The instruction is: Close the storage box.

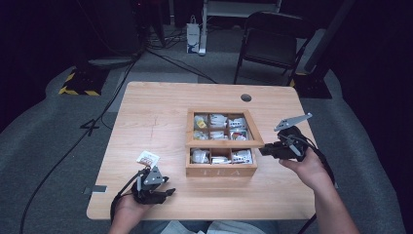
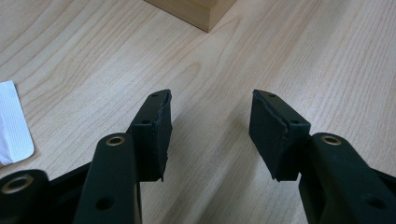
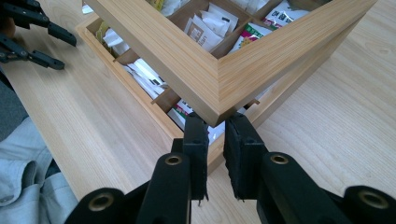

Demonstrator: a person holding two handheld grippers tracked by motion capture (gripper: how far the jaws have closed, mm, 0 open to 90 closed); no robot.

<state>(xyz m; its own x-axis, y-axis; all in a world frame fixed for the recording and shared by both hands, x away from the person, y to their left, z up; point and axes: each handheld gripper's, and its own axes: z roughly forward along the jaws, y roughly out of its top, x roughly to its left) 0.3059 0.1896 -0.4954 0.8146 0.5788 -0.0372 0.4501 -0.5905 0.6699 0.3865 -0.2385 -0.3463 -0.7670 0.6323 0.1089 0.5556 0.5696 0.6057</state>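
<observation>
Right gripper view shows the right tool clamped on the front corner of the tea box's lid, holding it raised above the tea box at the middle of the surface. The left tool rests with jaws apart, empty, beside a tea packet.

A tea box is set near the middle of the table, its compartments filled with tea bags. Its lid is held raised over the box by the right gripper at the right near corner. A single tea bag is laid left of the box, just beyond the left gripper at the near edge.
</observation>
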